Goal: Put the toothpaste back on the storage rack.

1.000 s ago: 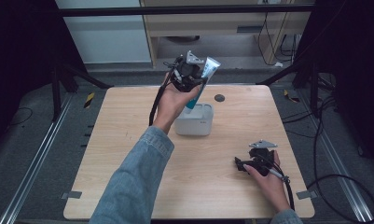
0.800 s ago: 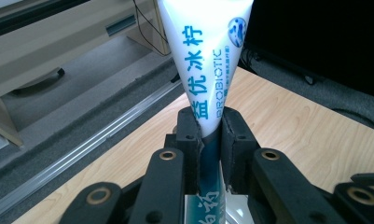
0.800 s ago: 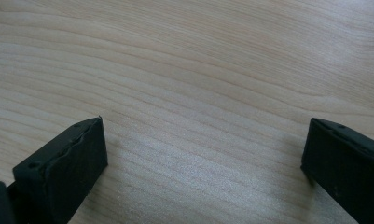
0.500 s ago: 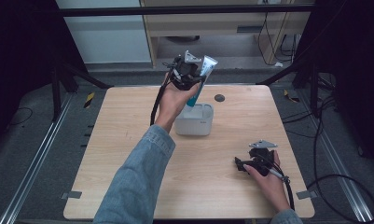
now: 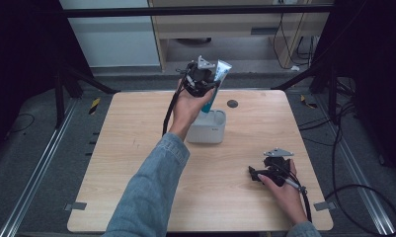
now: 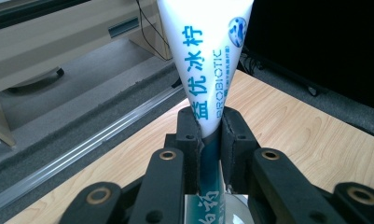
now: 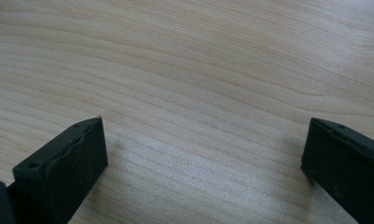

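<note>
While the left gripper (image 5: pixel 201 79) pinches the toothpaste tube (image 5: pixel 216 83) near its middle, the tube's long axis tilts up and back, its lower end apparently just over the white box (image 5: pixel 208 129). Well apart, the right gripper (image 5: pixel 267 173) rests wide open and empty on the table (image 5: pixel 136 148).

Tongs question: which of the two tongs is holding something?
The left tongs, raised above the white cup, are shut on the toothpaste tube. The right tongs lie low on the wooden table, jaws wide apart, with nothing between them.
</note>
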`<state>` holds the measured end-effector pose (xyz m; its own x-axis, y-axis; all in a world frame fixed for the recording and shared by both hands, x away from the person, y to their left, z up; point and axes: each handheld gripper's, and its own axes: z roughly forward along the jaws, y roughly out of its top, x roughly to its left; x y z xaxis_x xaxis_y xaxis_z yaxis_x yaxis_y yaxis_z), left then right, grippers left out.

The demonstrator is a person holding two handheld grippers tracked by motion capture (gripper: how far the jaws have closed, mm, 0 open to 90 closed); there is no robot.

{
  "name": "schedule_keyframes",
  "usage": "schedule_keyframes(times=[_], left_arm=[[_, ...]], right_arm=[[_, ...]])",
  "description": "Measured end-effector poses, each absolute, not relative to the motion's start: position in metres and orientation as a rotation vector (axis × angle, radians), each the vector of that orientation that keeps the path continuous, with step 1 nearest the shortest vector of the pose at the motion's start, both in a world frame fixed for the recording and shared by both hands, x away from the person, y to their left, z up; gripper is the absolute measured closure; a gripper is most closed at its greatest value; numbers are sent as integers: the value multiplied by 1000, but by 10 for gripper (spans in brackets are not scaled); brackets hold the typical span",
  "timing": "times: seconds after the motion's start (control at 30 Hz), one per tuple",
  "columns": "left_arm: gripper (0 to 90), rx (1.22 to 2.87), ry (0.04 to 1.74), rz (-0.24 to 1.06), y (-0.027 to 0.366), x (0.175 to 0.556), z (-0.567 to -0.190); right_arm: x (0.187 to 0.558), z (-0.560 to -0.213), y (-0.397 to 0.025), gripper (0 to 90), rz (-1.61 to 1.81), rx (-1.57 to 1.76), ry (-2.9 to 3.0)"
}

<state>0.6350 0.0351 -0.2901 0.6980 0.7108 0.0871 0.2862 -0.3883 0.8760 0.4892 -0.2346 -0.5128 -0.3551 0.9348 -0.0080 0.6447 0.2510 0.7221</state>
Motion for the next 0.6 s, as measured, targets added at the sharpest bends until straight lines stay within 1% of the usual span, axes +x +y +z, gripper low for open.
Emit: schedule_keyframes(times=[0.47,0.6], left_arm=[[788,1911,797,585,48,635,-311],[788,1892,809,564,51,635,-318]], right_arm=[[489,-513,-234,4,888,1444,2089],[489,-512,-234,4,890,1445,2089]])
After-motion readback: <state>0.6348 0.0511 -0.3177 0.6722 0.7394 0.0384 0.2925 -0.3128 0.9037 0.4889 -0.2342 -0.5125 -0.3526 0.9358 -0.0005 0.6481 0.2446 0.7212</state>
